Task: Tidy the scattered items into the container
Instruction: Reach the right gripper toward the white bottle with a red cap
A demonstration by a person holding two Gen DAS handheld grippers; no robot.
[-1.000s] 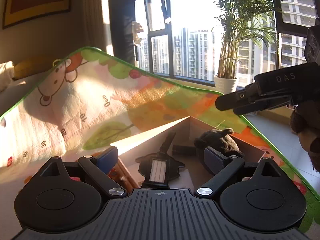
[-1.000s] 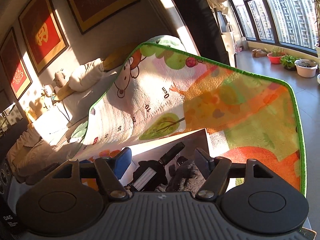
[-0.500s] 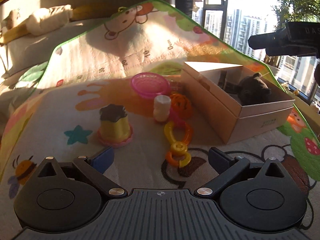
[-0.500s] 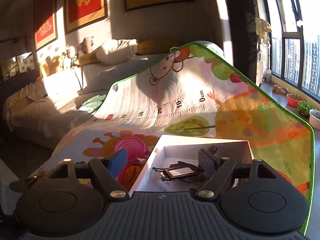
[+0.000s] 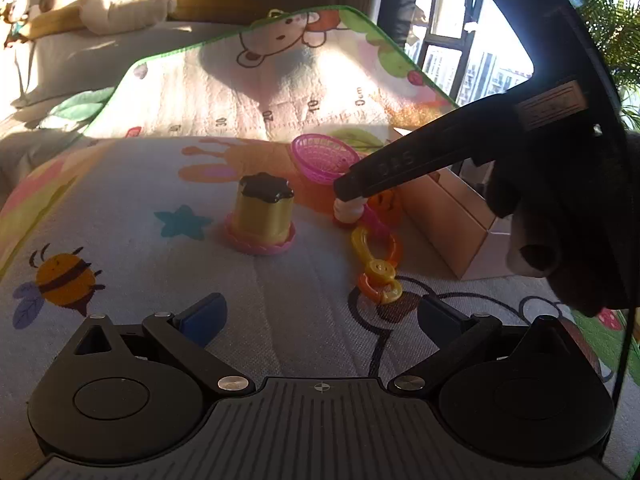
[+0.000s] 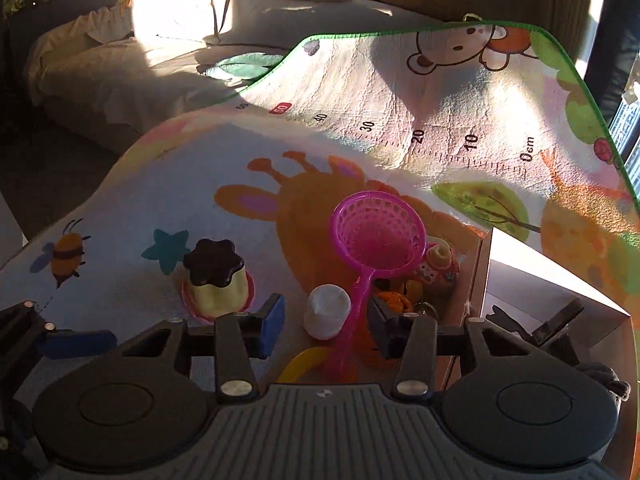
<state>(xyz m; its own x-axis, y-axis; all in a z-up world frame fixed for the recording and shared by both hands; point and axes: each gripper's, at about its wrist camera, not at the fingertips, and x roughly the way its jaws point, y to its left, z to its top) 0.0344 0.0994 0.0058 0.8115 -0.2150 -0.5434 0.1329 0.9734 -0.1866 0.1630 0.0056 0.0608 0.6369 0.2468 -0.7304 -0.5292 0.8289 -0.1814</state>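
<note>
1. Because my right gripper (image 6: pixel 326 330) stands over the white bottle (image 6: pixel 327 311) with its jaws apart on either side, I judge that the next pick.
2. My left gripper (image 5: pixel 320 316) hangs spread and empty above the mat (image 5: pixel 120 220).
3. Cardboard box (image 6: pixel 478 280) sits just right of the toys.
4. Legible: "DAS" on the gripper finger; "0cm, 10, 20, 30" ruler print.
</note>
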